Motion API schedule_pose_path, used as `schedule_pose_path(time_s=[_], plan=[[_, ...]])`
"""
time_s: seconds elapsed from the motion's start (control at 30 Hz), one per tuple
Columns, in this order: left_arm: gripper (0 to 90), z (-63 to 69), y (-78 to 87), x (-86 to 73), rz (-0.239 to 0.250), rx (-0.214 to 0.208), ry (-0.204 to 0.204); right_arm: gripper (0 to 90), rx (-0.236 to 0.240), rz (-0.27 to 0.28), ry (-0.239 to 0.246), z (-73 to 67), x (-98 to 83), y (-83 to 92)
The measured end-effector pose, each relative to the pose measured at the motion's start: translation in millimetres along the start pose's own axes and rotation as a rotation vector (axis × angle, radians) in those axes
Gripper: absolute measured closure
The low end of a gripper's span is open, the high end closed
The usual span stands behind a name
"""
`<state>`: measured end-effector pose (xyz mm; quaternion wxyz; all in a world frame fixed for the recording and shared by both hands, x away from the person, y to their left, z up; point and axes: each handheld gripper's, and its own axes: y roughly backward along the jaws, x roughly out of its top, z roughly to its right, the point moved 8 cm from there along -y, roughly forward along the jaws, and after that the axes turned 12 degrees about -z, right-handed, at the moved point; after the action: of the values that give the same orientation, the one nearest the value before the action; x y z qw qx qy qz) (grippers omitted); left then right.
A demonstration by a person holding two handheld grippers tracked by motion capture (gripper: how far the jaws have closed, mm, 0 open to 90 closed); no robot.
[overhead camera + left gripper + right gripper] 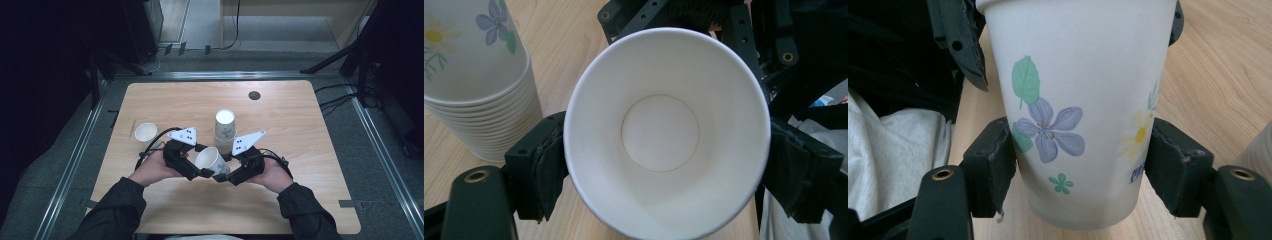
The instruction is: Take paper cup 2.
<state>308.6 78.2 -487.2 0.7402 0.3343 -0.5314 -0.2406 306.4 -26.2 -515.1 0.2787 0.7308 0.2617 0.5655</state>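
two grippers meet on one flowered paper cup at the near middle of the table.

from the left: a lone paper cup stands upright, well apart on the wood. the left gripper has its jaws spread wide at the held cup's rim, pads at either side of it; whether they press i cannot tell. the cup is tilted, mouth toward the left hand. the right gripper has its pads clamped on the lower wall. just behind stands a stack of inverted cups.
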Motion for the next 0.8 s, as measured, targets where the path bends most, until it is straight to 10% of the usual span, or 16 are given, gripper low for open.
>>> schedule_pose_path(time_s=[0.8], plan=[[24.2,1.1,-0.7,-1.5,0.001,0.005,-0.010,32.9,0.011,-0.006,-0.007,-1.3,0.4,-1.1]])
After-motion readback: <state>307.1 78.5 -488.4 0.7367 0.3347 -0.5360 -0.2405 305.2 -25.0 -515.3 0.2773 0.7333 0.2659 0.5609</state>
